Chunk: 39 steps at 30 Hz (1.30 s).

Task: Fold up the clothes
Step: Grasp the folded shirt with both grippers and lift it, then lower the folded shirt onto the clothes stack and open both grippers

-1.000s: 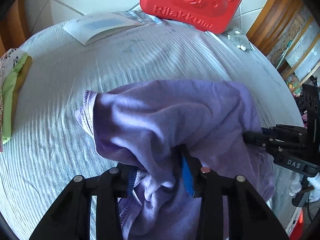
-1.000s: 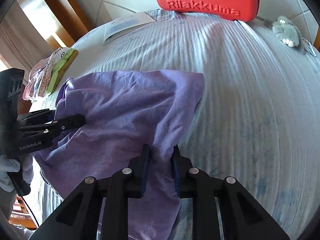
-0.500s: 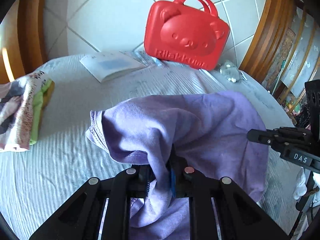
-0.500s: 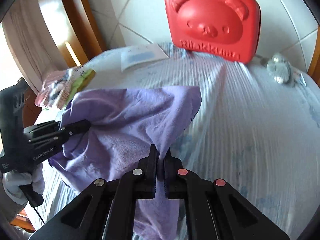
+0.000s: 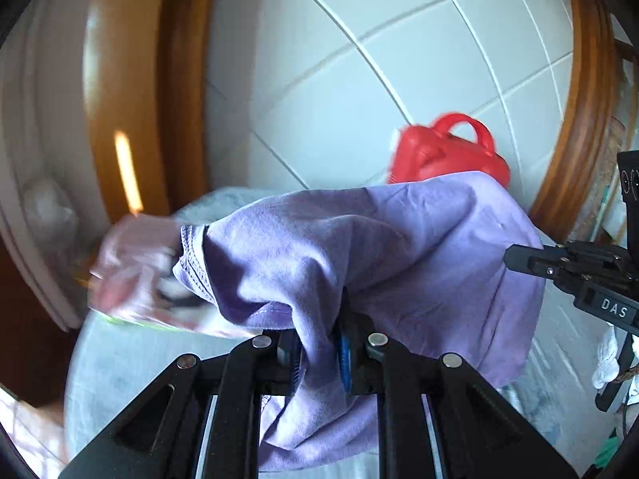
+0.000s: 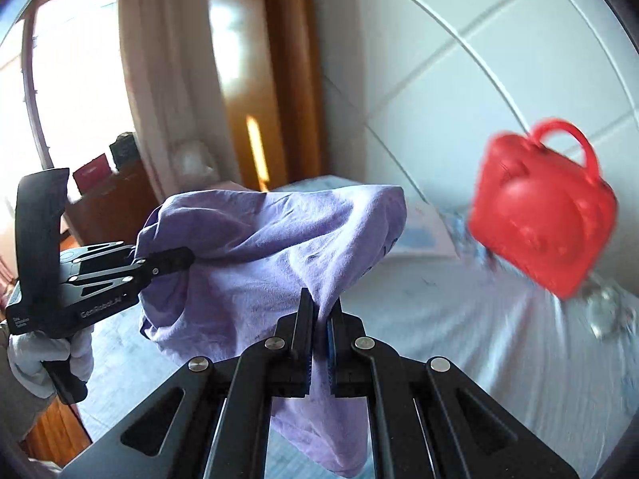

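A purple garment (image 5: 359,247) hangs in the air between my two grippers, lifted off the bed. My left gripper (image 5: 319,339) is shut on one bunched edge of it; a stitched hem shows at the left. My right gripper (image 6: 321,315) is shut on another edge, with the cloth (image 6: 259,263) draping down between and below the fingers. In the right wrist view the left gripper (image 6: 159,263) pinches the cloth at the left. In the left wrist view the right gripper (image 5: 515,257) meets the cloth at the right.
The pale blue bedcover (image 6: 459,331) lies below. A red bear-faced case (image 6: 543,215) stands at the back by the tiled wall, with a white booklet (image 6: 423,235) near it. A blurred stack of folded clothes (image 5: 135,271) lies at the left. Wooden frames flank the bed.
Both grippers have risen and tilted up with the purple garment, lifting it off the bed. The wall now fills the upper views.
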Available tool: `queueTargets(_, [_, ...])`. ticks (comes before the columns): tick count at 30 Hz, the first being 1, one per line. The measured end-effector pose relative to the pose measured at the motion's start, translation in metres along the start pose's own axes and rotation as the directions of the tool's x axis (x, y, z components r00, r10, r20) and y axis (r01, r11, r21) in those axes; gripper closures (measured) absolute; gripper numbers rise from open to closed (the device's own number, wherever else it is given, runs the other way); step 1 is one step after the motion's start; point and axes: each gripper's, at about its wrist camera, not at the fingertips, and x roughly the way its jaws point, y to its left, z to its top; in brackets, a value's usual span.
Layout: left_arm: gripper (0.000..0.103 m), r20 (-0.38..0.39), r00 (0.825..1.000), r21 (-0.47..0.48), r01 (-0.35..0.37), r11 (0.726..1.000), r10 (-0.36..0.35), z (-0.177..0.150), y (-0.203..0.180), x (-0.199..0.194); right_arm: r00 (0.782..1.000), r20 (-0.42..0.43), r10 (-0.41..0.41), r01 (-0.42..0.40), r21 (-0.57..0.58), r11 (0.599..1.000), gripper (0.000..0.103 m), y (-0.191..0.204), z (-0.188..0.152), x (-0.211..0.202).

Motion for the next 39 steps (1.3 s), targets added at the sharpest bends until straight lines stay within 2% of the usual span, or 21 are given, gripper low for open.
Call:
queueTargets(4, [0.089,-0.017,0.998,0.042,-0.06,0.997,0.06,0.033,0.068,-0.003,0.996,0.028,0.085,-0.086,0.04,0.995,0.098,0.038,0.037,0.04])
queueTargets(6, [0.089,-0.044,0.996,0.079,-0.074,0.994,0.077,0.048,0.102,0.016,0.993,0.034,0.113,-0.116,0.082,0.99,0.098,0.047,0.051,0.073])
queueTargets(8, [0.089,-0.095,0.992,0.104,-0.069,0.992,0.079,0.059,0.131,0.053,0.993,0.023,0.117,-0.119,0.141,0.983,0.098,0.047,0.062,0.121])
queueTargets(12, [0.089,-0.204,0.975,0.126,-0.059,0.99,0.083,0.066,0.182,0.161,0.993,-0.014,0.117,-0.109,0.264,0.958,0.098,0.027,0.068,0.219])
queueTargets(14, [0.086,-0.277,0.958,0.122,-0.038,0.992,0.071,0.059,0.201,0.216,0.993,-0.063,0.1,-0.075,0.319,0.945,0.098,0.012,0.063,0.268])
queueTargets(15, [0.084,-0.313,0.948,0.115,-0.025,0.993,0.06,0.053,0.208,0.242,0.992,-0.107,0.073,-0.033,0.341,0.94,0.098,0.005,0.058,0.291])
queueTargets(17, [0.071,-0.355,0.933,0.107,-0.018,0.994,0.055,0.041,0.219,0.276,0.98,-0.199,0.023,0.055,0.378,0.924,0.096,-0.01,0.044,0.332])
queueTargets(18, [0.068,-0.361,0.931,0.095,-0.011,0.995,0.045,0.037,0.224,0.287,0.971,-0.238,0.011,0.087,0.397,0.914,0.095,-0.015,0.036,0.348])
queueTargets(19, [0.059,-0.36,0.932,0.08,-0.012,0.997,0.04,0.034,0.228,0.294,0.966,-0.259,0.001,0.106,0.396,0.912,0.095,-0.017,0.033,0.357])
queueTargets(20, [0.051,-0.352,0.935,0.064,-0.013,0.998,0.035,0.033,0.232,0.297,0.962,-0.273,-0.009,0.119,0.389,0.914,0.095,-0.018,0.03,0.362])
queueTargets(21, [0.048,-0.349,0.936,0.057,-0.022,0.998,0.041,0.034,0.236,0.295,0.959,-0.282,-0.02,0.131,0.38,0.916,0.094,-0.017,0.031,0.364])
queueTargets(22, [0.036,-0.346,0.937,0.052,-0.033,0.998,0.049,0.034,0.239,0.293,0.958,-0.286,-0.028,0.138,0.374,0.917,0.092,-0.015,0.034,0.362])
queueTargets(23, [0.031,-0.338,0.939,0.052,-0.045,0.998,0.06,0.036,0.24,0.287,0.955,-0.292,-0.048,0.156,0.357,0.921,0.086,-0.012,0.037,0.357])
queueTargets(24, [0.031,-0.329,0.942,0.052,-0.057,0.997,0.07,0.039,0.24,0.28,0.952,-0.298,-0.074,0.178,0.337,0.925,0.073,-0.009,0.041,0.35])
queueTargets(25, [0.031,-0.315,0.945,0.052,-0.07,0.996,0.083,0.039,0.243,0.266,0.949,-0.3,-0.096,0.194,0.318,0.928,0.066,-0.007,0.044,0.343])
queueTargets(26, [0.031,-0.299,0.95,0.054,-0.08,0.995,0.093,0.039,0.242,0.252,0.947,-0.3,-0.115,0.208,0.299,0.931,0.051,-0.004,0.047,0.336])
queueTargets(27, [0.031,-0.285,0.954,0.051,-0.081,0.995,0.092,0.04,0.239,0.236,0.946,-0.298,-0.125,0.212,0.284,0.935,0.048,-0.001,0.048,0.327])
queueTargets(30, [0.031,-0.266,0.96,0.014,-0.083,0.996,0.083,0.036,0.228,0.193,0.949,-0.289,-0.123,0.2,0.255,0.946,0.048,0.013,0.043,0.302])
queueTargets(34, [0.031,-0.264,0.962,-0.008,-0.074,0.997,0.069,0.022,0.201,0.162,0.952,-0.287,-0.104,0.18,0.253,0.951,0.048,0.033,0.036,0.282])
queueTargets(39, [0.031,-0.262,0.964,-0.033,-0.062,0.998,0.051,0.004,0.166,0.125,0.947,-0.296,-0.125,0.193,0.214,0.958,0.047,0.056,0.02,0.253])
